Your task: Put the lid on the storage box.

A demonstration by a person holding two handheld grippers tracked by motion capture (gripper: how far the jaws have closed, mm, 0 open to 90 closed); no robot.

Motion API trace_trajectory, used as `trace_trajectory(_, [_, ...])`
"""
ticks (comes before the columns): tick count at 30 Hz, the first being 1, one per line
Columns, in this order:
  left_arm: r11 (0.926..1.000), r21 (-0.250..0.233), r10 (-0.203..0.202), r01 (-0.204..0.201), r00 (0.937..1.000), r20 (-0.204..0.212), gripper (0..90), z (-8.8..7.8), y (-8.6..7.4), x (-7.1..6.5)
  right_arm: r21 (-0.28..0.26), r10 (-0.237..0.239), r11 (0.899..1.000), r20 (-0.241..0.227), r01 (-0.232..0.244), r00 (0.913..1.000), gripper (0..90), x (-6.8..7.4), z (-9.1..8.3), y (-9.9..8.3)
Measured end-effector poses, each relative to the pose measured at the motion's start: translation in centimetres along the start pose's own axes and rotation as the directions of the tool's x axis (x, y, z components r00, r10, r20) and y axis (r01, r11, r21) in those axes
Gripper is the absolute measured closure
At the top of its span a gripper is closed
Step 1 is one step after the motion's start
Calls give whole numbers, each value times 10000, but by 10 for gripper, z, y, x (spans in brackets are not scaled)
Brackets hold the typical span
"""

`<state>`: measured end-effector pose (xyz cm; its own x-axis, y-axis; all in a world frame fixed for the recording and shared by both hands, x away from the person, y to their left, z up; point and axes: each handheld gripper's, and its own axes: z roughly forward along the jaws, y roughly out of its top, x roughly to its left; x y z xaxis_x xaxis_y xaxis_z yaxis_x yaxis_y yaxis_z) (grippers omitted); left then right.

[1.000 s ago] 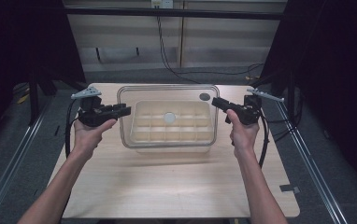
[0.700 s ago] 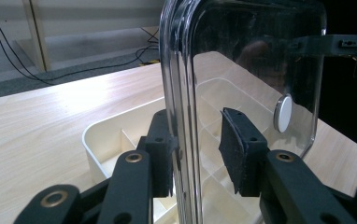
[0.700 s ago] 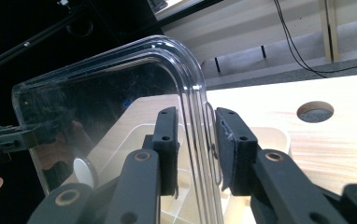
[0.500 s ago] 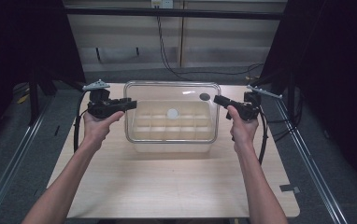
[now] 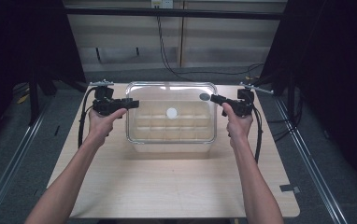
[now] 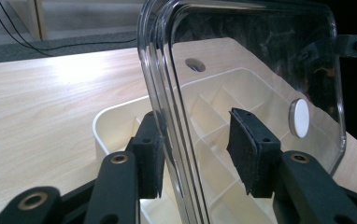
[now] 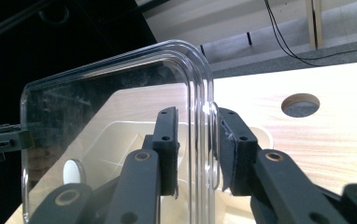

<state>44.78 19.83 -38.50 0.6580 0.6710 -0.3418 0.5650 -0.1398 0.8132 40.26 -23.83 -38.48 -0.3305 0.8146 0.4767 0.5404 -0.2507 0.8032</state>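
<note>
Fingers: left (image 6: 200, 158) opening, off clear rounded lid (image 5: 171, 95) | right (image 7: 197, 154) clamp lid rim

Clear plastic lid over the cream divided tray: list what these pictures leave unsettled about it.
- Clear plastic lid, high view: glare and transparency hide whether it rests on the cream divided tray.
- Left gripper, left gripper view: frame bottom cuts off the lid's lower edge.
- White round disc: purpose unreadable.
</note>
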Motion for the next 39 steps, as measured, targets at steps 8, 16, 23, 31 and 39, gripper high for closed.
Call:
trace_trajectory(8, [9992, 81, -393, 394, 9992, -35, 546, 15, -6, 13, 187, 136, 9997, 318, -142, 9994, 679, -8, 15, -4])
trace_trajectory(16, [9984, 360, -429, 437, 9988, -225, 509, 25, -9, 18, 370, 441, 9983, 496, -460, 9978, 652, -18, 29, -11])
trace_trajectory(23, [9968, 649, -453, 474, 9984, -330, 457, 34, -13, 19, 621, 453, 9968, 669, -495, 9967, 625, -22, 37, -14])
trace_trajectory(31, [9944, 687, -779, 802, 9963, -358, 445, 43, -21, 25, 1215, -65, 9926, 966, -53, 9953, 565, -27, 48, -20])
trace_trajectory(39, [9919, 791, -979, 998, 9948, -277, 447, 46, -27, 32, 1425, -238, 9898, 1099, 80, 9937, 545, -29, 52, -23])
